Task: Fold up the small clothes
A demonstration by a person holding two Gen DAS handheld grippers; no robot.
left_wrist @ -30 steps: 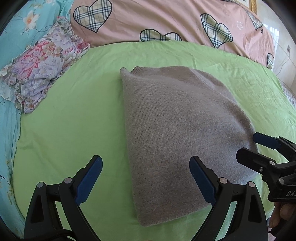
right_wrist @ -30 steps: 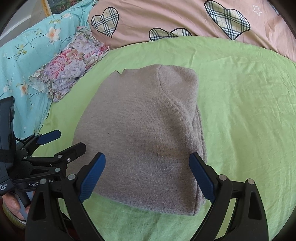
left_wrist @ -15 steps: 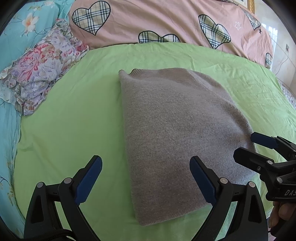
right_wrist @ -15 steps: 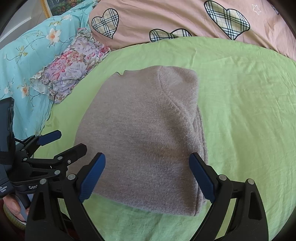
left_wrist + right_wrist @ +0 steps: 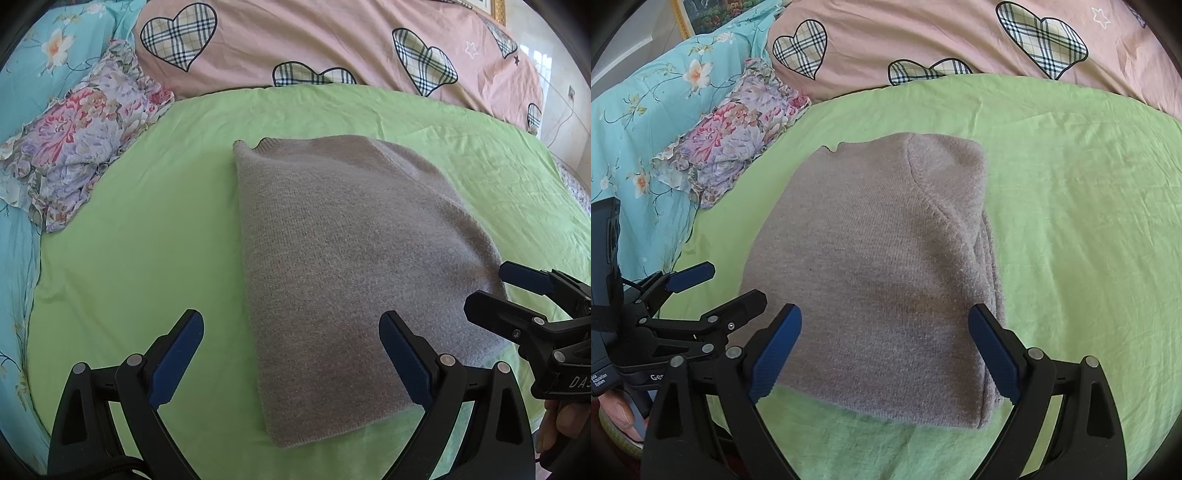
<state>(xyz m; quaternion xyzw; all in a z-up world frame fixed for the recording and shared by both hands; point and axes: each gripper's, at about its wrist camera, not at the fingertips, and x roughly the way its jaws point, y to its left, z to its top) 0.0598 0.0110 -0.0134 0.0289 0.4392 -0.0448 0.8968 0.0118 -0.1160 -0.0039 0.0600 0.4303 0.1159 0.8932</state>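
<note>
A: Where was the sweater lying?

B: The grey knit sweater (image 5: 343,266) lay flat on the green sheet (image 5: 147,258), already folded lengthwise into a long panel, collar end away from the camera, hem end nearest both tools. A floral cloth (image 5: 77,147) sat well apart at the far left, beside the blue flowered bedding (image 5: 646,110), and the pink quilt with plaid hearts (image 5: 332,44) ran along the back.

A: And the tongs?

B: Both spread wide, holding nothing. The left gripper (image 5: 291,354) hung over the hem's left corner, one pad over bare sheet and the other over the knit. The right gripper (image 5: 886,350) straddled the hem's right part. Whether any pad touched the cloth I could not tell.

A: How did you judge the sweater would handle?

B: Soft, thick and limp, I thought, and light enough, though bulky where layers stacked. The right edge (image 5: 990,280) showed several layers, a tucked sleeve by the look of it, so a shallow pinch might catch only the top layer and let the rest sag open.

A: So where to take hold?

B: At the two hem corners, biting deep enough to catch every layer, then carrying the hem up toward the collar. The fuzzy knit seemed grippy, not slippery; dragging it might rumple the sheet.
</note>
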